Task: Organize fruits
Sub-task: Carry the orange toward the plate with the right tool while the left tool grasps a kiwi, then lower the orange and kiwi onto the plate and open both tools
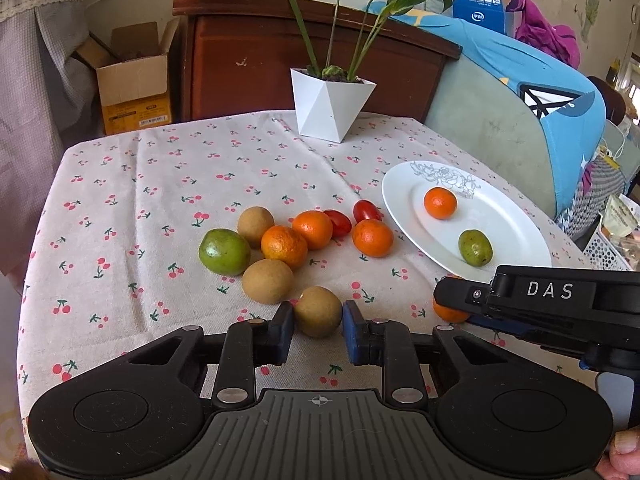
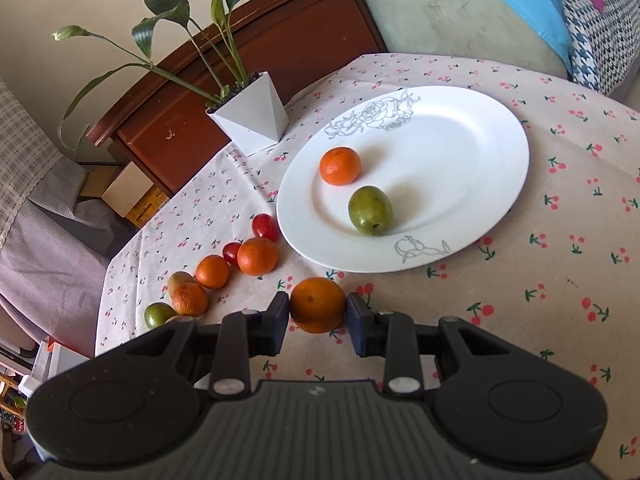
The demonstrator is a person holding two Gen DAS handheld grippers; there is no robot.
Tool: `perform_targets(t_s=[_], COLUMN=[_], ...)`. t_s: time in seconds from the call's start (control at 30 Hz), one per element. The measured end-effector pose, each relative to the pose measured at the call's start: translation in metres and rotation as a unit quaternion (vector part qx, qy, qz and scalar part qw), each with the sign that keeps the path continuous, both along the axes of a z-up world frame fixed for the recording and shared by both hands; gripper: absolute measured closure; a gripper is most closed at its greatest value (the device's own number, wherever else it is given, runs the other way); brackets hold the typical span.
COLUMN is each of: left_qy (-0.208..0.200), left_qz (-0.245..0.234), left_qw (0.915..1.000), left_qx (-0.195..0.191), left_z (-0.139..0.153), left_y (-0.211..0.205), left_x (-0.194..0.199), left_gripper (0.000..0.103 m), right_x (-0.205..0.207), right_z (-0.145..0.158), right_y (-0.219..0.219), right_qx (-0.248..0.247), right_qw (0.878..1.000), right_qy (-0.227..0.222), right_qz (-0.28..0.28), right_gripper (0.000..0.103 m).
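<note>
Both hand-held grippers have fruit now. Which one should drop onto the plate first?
Right. The right hand-held gripper holds an orange just short of the plate; the left hand-held gripper, holding a brown fruit, is farther off.

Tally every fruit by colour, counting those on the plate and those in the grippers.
Orange fruits: 5
Brown fruits: 3
Green fruits: 2
Red fruits: 2
Total: 12
</note>
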State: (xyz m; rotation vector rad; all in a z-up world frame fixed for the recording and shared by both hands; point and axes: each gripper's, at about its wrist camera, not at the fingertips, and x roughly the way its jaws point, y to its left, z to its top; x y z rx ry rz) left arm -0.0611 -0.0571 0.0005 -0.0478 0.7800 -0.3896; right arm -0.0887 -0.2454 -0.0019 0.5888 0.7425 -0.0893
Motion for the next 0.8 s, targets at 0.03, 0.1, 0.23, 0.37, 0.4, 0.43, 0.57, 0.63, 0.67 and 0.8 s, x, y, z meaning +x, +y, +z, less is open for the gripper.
perform_targets(t_s=[0.03,0.1,0.23,0.37,0.4,0.43,0.57,0.63,0.67,0.8], left_qy=[-0.003,-0.01,-0.028,-0.023,-0.024,-0.028,-0.031,-0.026,-0.022,-0.009], left_qz=[0.0,0.001,0.003,0.002,0.0,-0.003,-0.014,-0.018,-0.02,-0.026], left_qw=[1.0,0.9999,0.9992,0.9982,0.998,0.9979,0.9975,0.9976,0.9976,0.9974], left_qx=[-0.003,-0.013,-0.03,-0.056,-0.059,-0.059,-0.062,-0.062,-0.063,-0.066], left_z=[0.003,0.01,0.024,0.032,0.034,0.035,0.036,0.032,0.03,0.021], left_y=[0.0,0.0,-0.004,-0.013,-0.017,-0.021,-0.038,-0.046,-0.05,-0.062], left_x=[-0.001,-0.001,0.003,0.013,0.015,0.017,0.028,0.032,0.034,0.04], left_gripper=[0.08,0.08,0.08,0.079,0.079,0.079,0.079,0.079,0.079,0.079], right_x=[-0.001,-0.003,-0.008,-0.014,-0.016,-0.018,-0.021,-0.02,-0.018,-0.016], right_z=[0.001,0.005,0.016,0.029,0.033,0.036,0.041,0.037,0.033,0.023], right_y=[0.0,-0.002,-0.01,-0.024,-0.028,-0.033,-0.052,-0.058,-0.06,-0.068], right_qx=[0.001,0.003,0.001,-0.018,-0.02,-0.02,-0.015,-0.012,-0.01,0.002], right_qw=[1.0,1.0,0.999,0.997,0.997,0.995,0.992,0.991,0.99,0.989], right_qy=[-0.002,-0.009,-0.03,-0.049,-0.055,-0.061,-0.072,-0.064,-0.058,-0.041], right_qz=[-0.001,-0.003,-0.018,-0.049,-0.059,-0.07,-0.107,-0.119,-0.125,-0.142], right_gripper=[0.072,0.072,0.072,0.072,0.072,0.072,0.072,0.072,0.072,0.072])
